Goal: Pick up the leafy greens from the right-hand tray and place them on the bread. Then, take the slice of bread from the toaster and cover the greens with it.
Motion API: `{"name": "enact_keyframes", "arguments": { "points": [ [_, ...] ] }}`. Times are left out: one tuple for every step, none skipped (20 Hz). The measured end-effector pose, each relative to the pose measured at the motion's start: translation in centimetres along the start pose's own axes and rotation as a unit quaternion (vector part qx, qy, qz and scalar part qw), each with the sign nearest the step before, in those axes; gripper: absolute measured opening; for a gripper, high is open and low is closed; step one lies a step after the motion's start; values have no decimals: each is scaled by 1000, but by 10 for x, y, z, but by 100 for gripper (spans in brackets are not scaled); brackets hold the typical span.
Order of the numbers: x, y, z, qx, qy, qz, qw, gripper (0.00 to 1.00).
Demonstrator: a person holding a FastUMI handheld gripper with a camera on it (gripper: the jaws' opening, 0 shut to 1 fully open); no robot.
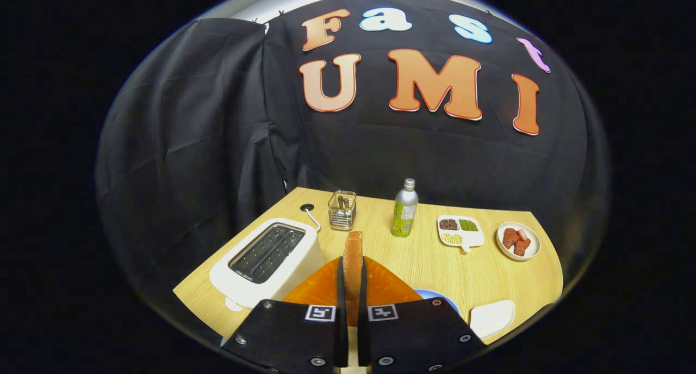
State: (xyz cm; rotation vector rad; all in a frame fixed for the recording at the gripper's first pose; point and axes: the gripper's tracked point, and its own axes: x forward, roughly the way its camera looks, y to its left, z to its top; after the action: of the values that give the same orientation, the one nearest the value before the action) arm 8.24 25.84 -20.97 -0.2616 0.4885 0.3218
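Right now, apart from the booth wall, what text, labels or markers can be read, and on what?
Bottle: green label, print too small to read.
Gripper: a square black-and-white marker on each of its jaws, no words; the jaws are shut on the bread slice.
Toaster: no text visible.

**One fisheye camera, riding on the gripper**

The camera sits just behind the gripper (352, 292), high above the wooden table (435, 265), looking forward and down along the fingers. The fingers show very near at 6 o'clock; the booth's black wall stands farther off at 12 o'clock.
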Motion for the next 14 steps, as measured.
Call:
{"name": "enact_keyframes", "arguments": {
  "points": [
    [2, -5, -7, 1, 5, -2, 1000, 7],
    [2, -8, -14, 3, 11, -4, 1000, 7],
    [3, -11, -21, 5, 17, -5, 1000, 7],
    [4, -14, -28, 6, 22, -7, 1000, 7],
    [4, -18, -35, 5, 27, -10, 1000, 7],
    [6, -23, -44, 6, 34, -13, 999, 7],
    [7, -28, -52, 8, 41, -16, 999, 7],
    [7, -31, -60, 12, 47, -17, 999, 7],
    [8, -32, -67, 17, 53, -17, 998, 7],
    [10, -36, -73, 23, 57, -18, 998, 7],
    [11, -38, -79, 28, 62, -17, 998, 7],
    [13, -40, -84, 32, 66, -16, 997, 7],
    [14, -42, -89, 35, 70, -16, 997, 7],
    [13, -45, -93, 36, 72, -15, 997, 7]
  ]
}}
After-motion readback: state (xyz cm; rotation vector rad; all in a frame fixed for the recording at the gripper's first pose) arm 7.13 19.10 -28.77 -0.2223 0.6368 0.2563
